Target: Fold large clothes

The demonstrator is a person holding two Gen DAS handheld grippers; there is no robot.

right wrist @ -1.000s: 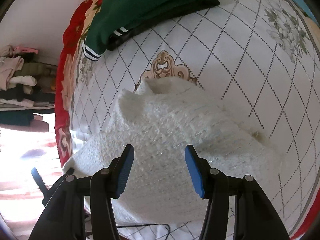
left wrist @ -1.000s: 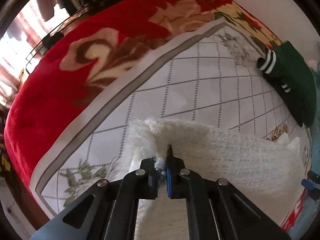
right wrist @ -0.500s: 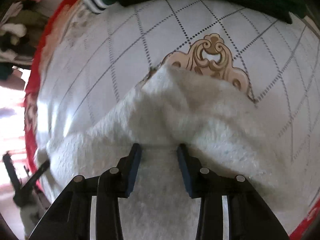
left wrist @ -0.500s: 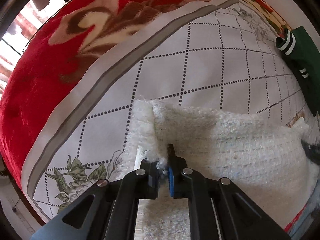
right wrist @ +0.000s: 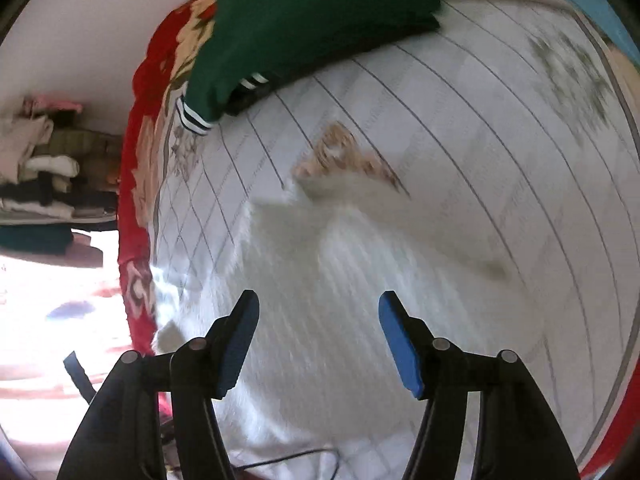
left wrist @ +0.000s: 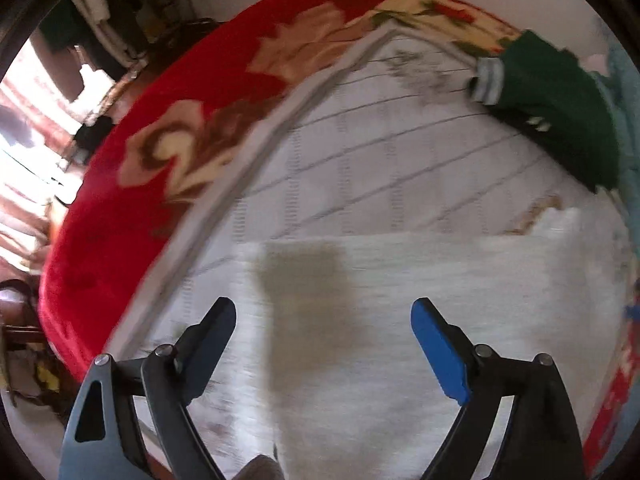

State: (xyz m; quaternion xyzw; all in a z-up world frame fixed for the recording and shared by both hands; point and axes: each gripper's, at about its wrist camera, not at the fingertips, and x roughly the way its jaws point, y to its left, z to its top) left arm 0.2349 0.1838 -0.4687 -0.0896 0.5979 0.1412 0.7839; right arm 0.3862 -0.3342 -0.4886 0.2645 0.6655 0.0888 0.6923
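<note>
Both the left claw (left wrist: 322,322) and right claw (right wrist: 319,314) gape wide, empty, just above the white sweater (left wrist: 460,280) lying flat on the bed (left wrist: 360,168).

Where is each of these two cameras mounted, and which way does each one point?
Left wrist: on the left gripper, facing forward and down over the white sweater and patterned sheet; its two open fingers show.
Right wrist: on the right gripper, facing the same white sweater and folded green garment; its open fingers show.
Shared: sweater, sheet, green garment, red blanket.
</note>
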